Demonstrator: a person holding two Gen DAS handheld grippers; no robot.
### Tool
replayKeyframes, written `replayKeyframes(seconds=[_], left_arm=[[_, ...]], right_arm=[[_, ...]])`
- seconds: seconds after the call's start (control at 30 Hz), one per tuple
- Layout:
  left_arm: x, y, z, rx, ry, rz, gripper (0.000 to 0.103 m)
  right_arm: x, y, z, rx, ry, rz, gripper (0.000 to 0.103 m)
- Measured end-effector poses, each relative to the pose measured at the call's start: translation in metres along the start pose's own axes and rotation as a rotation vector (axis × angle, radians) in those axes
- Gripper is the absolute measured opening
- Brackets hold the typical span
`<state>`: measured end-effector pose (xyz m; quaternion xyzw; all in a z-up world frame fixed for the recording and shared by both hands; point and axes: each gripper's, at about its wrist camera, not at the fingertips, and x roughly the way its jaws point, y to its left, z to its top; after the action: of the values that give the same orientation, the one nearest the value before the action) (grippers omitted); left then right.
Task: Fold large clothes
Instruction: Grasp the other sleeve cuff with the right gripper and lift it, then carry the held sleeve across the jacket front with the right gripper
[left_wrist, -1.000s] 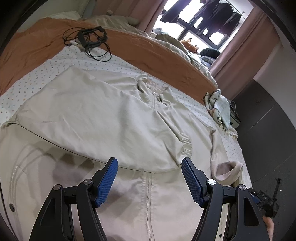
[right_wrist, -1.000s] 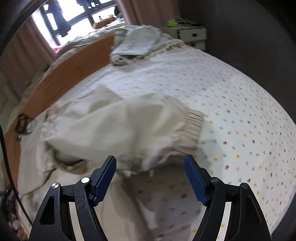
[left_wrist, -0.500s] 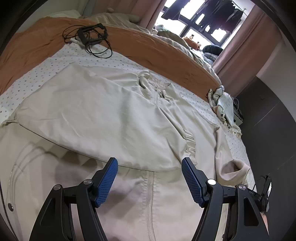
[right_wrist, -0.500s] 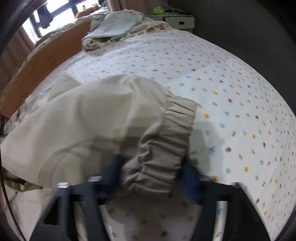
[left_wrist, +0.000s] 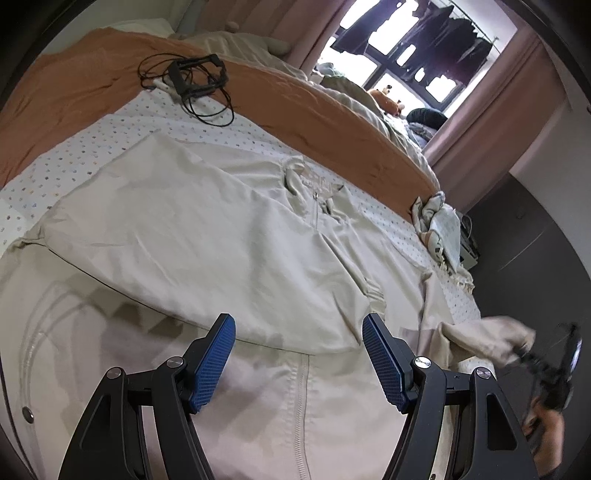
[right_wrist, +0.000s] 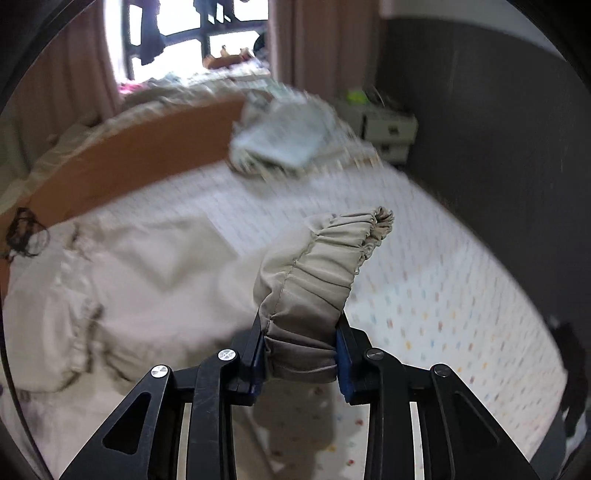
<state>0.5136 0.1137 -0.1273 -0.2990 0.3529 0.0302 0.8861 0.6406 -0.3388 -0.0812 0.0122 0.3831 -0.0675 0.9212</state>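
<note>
A large beige zip jacket lies front up on the bed, its left sleeve folded across the chest. My left gripper is open and empty, hovering over the zipper near the hem. My right gripper is shut on the elastic cuff of the other sleeve and holds it lifted above the dotted sheet. In the left wrist view the raised sleeve and the right gripper show at the far right, blurred.
An orange blanket runs along the far side of the bed, with a black device and cables on it. A crumpled pale blue cloth lies at the bed's far corner. A white drawer unit stands beyond it by the dark wall.
My right gripper closed on the sleeve cuff and lifted it off the sheet. My left gripper stayed open over the jacket, shifting slightly.
</note>
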Motion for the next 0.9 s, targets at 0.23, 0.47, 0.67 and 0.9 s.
replayKeyframes(seconds=[0.23,0.47,0.67,0.9], left_arm=[[-0.018,0.018,0.010,-0.053,-0.036,-0.030,0.072],[-0.032,0.042,0.021,-0.141,-0.067,-0.058,0.072],[-0.041,0.056,0.026,-0.184,-0.084,-0.077,0.072],[-0.049,0.085,0.034,-0.272,-0.110,-0.064,0.072]], right_arm=[[-0.079,0.076,0.053,-0.138,-0.173,0.020,0.032],[-0.142,0.165,0.069,-0.322,-0.297,0.066,0.032],[-0.154,0.238,0.055,-0.443,-0.311,0.137,0.032],[-0.139,0.298,0.035,-0.521,-0.289,0.215,0.032]])
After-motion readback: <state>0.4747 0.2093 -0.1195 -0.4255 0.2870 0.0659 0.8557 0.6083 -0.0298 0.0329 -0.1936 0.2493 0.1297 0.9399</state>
